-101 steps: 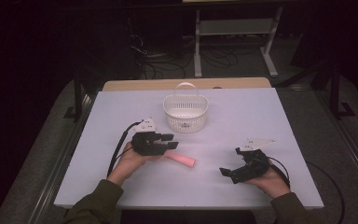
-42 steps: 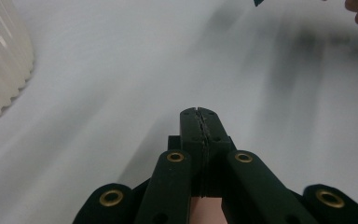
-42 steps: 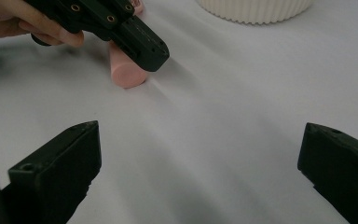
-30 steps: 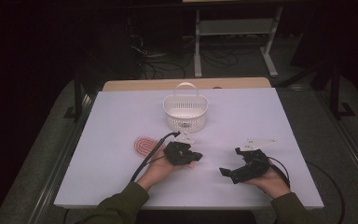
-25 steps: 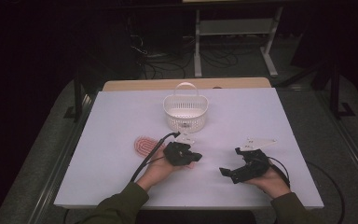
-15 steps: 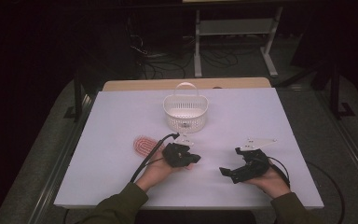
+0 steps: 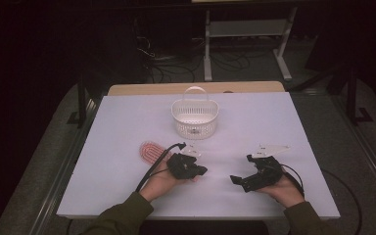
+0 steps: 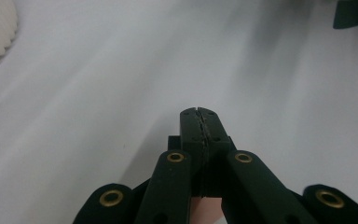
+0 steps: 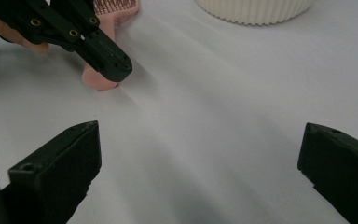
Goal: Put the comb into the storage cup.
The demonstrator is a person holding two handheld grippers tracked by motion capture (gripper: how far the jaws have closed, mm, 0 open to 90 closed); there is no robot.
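A white worktop [image 7: 127, 127] is seen from the high view, with a white slotted basket [image 7: 195, 119] set upright towards its far middle, its handle raised. Near and left of the basket a pink brush [image 7: 150, 151] is laid flat, bristle side up, its oval head at the left; its handle runs right and near, under the left gripper [image 7: 199, 171]. In the right gripper view the rounded end of the pink handle [image 9: 98, 80] is found resting on the worktop directly beneath the tips of the left gripper [image 9: 114, 63], which appear to touch it from above. The jaws of the left gripper [image 8: 199, 115] are pressed together along their whole length, with nothing clamped between them; a sliver of pink is glimpsed below them in the left gripper view. The left gripper is held low by the left hand [image 7: 162, 179], pointing right. Well apart to the right, the right gripper [image 7: 241, 182] is held by the right hand [image 7: 283, 188] just above the worktop, pointing left; its jaws are spread wide apart, and only bare worktop is seen between them
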